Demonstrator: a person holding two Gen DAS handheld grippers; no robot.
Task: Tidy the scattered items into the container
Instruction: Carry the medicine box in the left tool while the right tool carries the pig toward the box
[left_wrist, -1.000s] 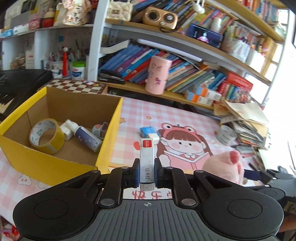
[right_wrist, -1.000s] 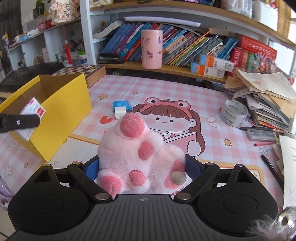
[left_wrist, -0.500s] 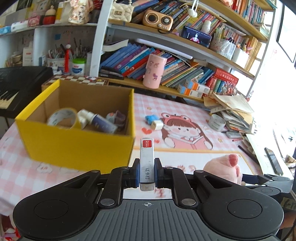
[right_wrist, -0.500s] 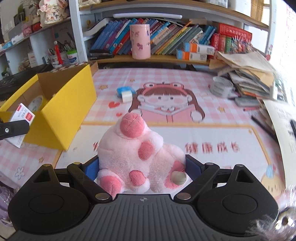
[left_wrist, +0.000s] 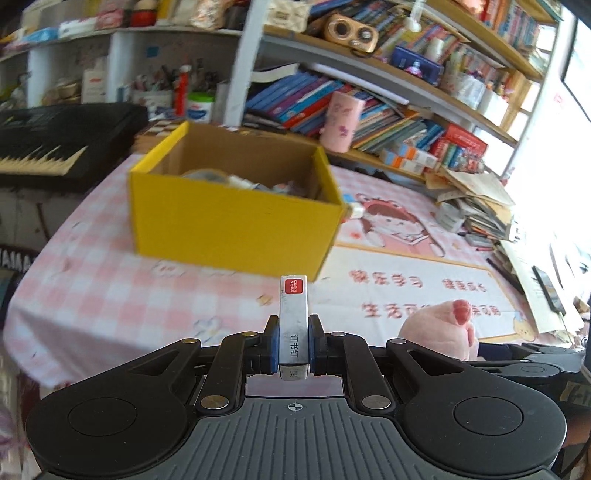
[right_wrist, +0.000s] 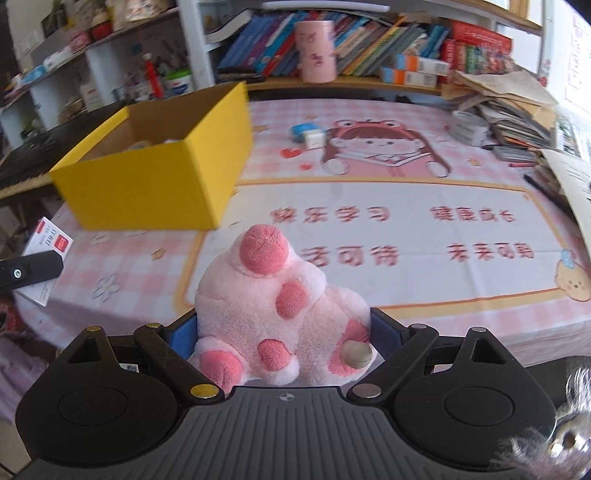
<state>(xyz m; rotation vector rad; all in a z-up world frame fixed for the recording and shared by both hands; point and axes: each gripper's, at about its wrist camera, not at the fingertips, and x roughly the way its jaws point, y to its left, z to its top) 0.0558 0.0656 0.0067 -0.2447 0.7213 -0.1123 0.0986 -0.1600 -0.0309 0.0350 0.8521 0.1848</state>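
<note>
Gripper on my left clamps the slim white staple box, now drawn back from the yellow cardboard box; drop-off still pending.

The table wears a pink checked cloth; ahead-left of the right claw sits a yellow box.

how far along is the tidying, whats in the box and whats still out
Partly done. The yellow box already holds several items, too blurred to name. In hand: the left tongs clamp a small staple box, and the right tongs hold a pink plush toy; neither is over the box. Still out on the tablecloth: a blue and white eraser pair and a tape roll.
</note>
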